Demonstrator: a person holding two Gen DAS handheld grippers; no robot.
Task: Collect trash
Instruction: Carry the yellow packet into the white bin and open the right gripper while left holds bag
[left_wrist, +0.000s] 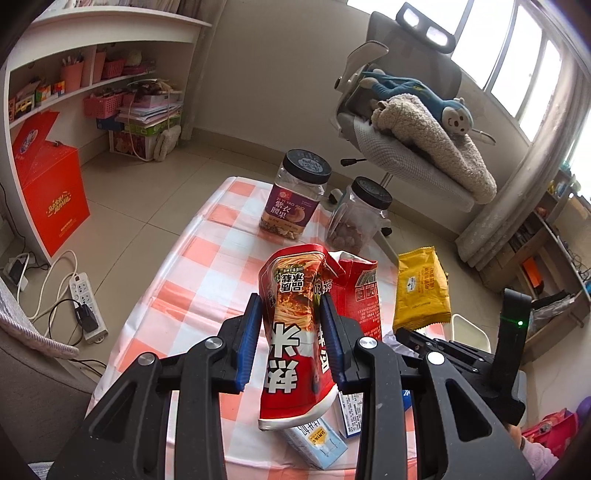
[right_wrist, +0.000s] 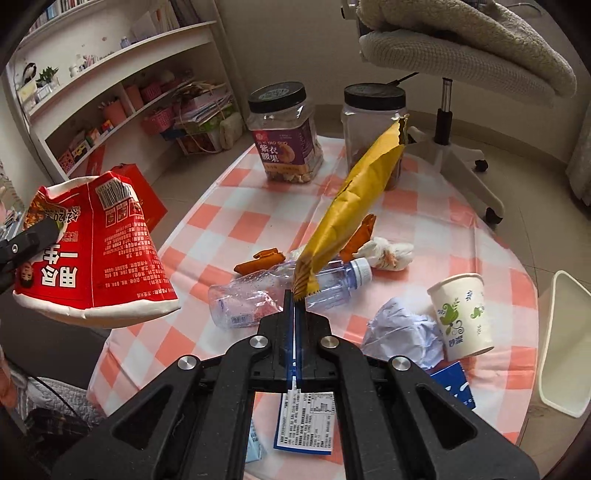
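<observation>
Above the checked tablecloth (right_wrist: 424, 206), two pieces of trash held clear at once.

On the left, crushed red noodle cup (left_wrist: 295, 332) clamped sideways between the blue pads of the left gripper (left_wrist: 291, 339), walls dented inward, likely squeezed so for a firm hold on a soft paper shell. Farther right, yellow snack wrapper (right_wrist: 354, 206) pinched by its crimped end in the fully closed right gripper (right_wrist: 295, 299), hanging stiffly up and away, probably taken at the seal as the thinnest, strongest edge. Left lying below on the cloth: flattened clear water bottle (right_wrist: 280, 291), orange peel (right_wrist: 258, 260), crumpled tissue (right_wrist: 391, 254), paper cup (right_wrist: 465, 310), wadded paper (right_wrist: 402, 332). At far right, white bin (right_wrist: 565, 343) beside the table, seemingly the destination.
</observation>
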